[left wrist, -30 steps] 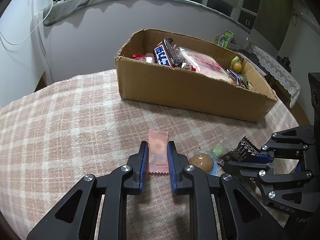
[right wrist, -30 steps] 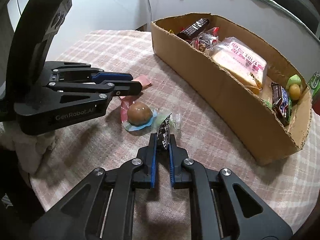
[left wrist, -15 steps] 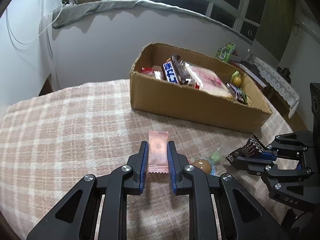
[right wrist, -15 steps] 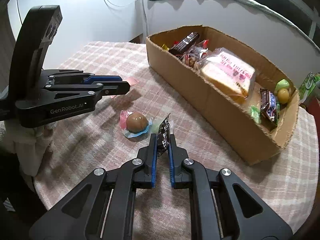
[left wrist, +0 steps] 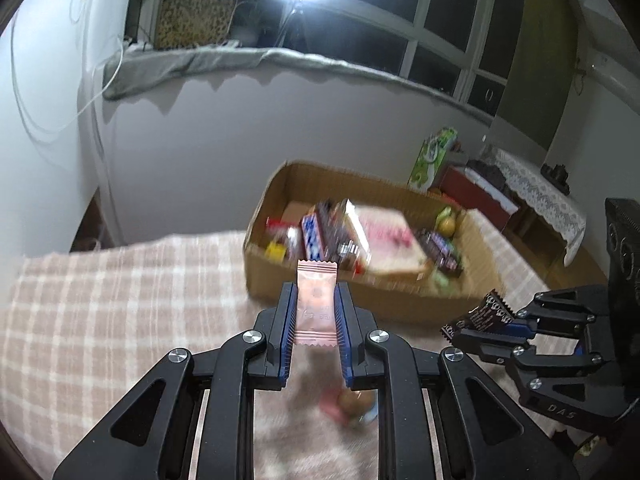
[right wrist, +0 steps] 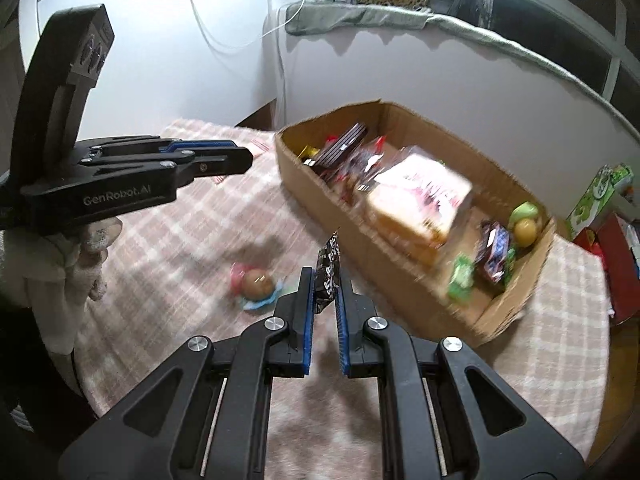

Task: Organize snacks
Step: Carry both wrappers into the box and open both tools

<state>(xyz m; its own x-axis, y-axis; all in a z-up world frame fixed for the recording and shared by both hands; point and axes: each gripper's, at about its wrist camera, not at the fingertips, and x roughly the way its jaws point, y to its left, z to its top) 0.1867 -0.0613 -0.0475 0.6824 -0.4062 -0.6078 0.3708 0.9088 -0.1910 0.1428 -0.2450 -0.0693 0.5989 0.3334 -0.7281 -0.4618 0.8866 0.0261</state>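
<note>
Left gripper (left wrist: 316, 300): clamped on pink sachet (left wrist: 316, 306), above the cloth.
Right gripper (right wrist: 325, 292): clamped on black packet (right wrist: 328, 276), airborne.
Wrapped egg (right wrist: 258, 282): lying on checked tablecloth (right wrist: 160, 248).
Cardboard box (right wrist: 516, 304): beyond, snack-filled.

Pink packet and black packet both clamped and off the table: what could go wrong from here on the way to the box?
1. The right hand-held gripper pinches the black packet by its lower part only; it could slip out.
2. The cardboard box is already crowded, so the pink packet in the left hand-held gripper may land on top and slide off.
3. Both grippers sit close together and could collide over the box.
</note>
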